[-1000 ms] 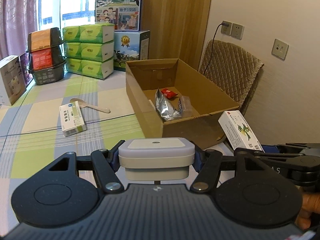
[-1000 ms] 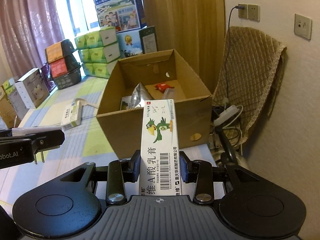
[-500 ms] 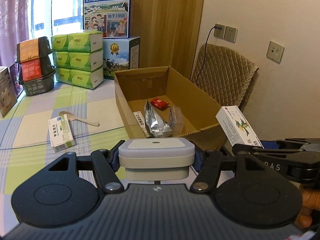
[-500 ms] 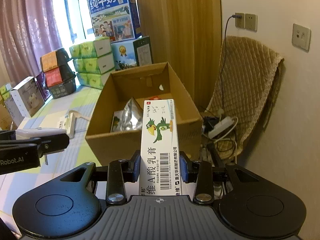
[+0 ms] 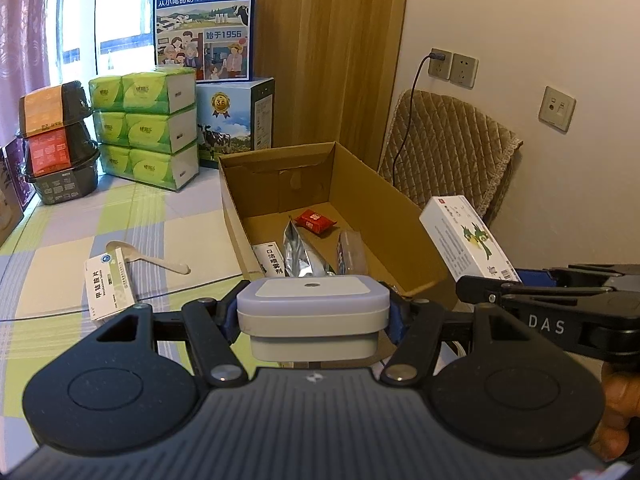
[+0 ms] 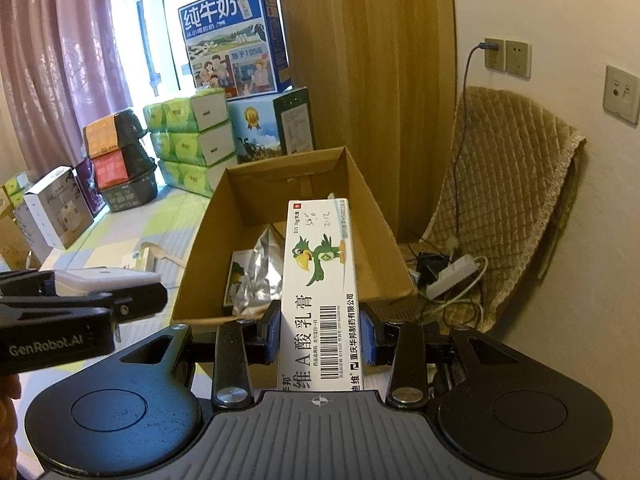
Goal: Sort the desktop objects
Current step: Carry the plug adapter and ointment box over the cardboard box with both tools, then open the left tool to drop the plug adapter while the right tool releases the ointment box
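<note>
My left gripper is shut on a small white plug-in device, held in front of the near wall of an open cardboard box. My right gripper is shut on a white ointment carton with a green parrot, pointing over the box. That carton shows at the right in the left wrist view. Inside the box lie a silver foil pouch, a red packet and a small white carton. A white medicine box and a wooden spoon lie on the tablecloth.
Green tissue packs, milk cartons and stacked black bowls stand at the table's back. A quilted chair with a power strip and cables is right of the box, by the wall. White boxes sit at far left.
Both grippers have risen and moved closer to the cardboard box, so its inside shows more fully. Each keeps its hold on its object.
</note>
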A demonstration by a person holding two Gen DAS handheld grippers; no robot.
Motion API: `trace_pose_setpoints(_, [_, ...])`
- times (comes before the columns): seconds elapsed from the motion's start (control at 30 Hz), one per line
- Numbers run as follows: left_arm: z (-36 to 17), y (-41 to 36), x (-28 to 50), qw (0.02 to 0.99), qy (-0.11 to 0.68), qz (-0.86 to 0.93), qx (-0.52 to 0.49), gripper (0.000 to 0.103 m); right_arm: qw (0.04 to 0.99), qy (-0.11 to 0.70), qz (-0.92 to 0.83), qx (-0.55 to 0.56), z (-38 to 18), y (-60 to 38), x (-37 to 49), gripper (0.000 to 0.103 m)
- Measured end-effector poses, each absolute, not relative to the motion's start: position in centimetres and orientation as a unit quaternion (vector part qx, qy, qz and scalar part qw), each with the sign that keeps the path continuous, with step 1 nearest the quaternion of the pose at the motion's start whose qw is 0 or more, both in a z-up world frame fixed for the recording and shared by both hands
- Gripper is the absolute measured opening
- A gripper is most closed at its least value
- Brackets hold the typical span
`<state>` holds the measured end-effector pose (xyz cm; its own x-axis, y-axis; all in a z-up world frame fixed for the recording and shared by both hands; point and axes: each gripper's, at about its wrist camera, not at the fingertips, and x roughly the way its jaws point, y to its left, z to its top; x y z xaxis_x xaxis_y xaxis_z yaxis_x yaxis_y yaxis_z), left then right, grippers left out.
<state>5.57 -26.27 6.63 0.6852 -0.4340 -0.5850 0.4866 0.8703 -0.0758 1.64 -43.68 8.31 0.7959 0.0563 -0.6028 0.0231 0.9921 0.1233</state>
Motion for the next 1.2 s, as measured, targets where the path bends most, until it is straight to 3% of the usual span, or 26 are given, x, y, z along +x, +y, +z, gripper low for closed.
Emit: trace_pose_setpoints(1.2, [5.0,-30.6,13.4,0.905,0.323,-0.272,0.044,0.061,0.943,0.33,0.009,0.05,7.5,-45.8,10.3,0.036])
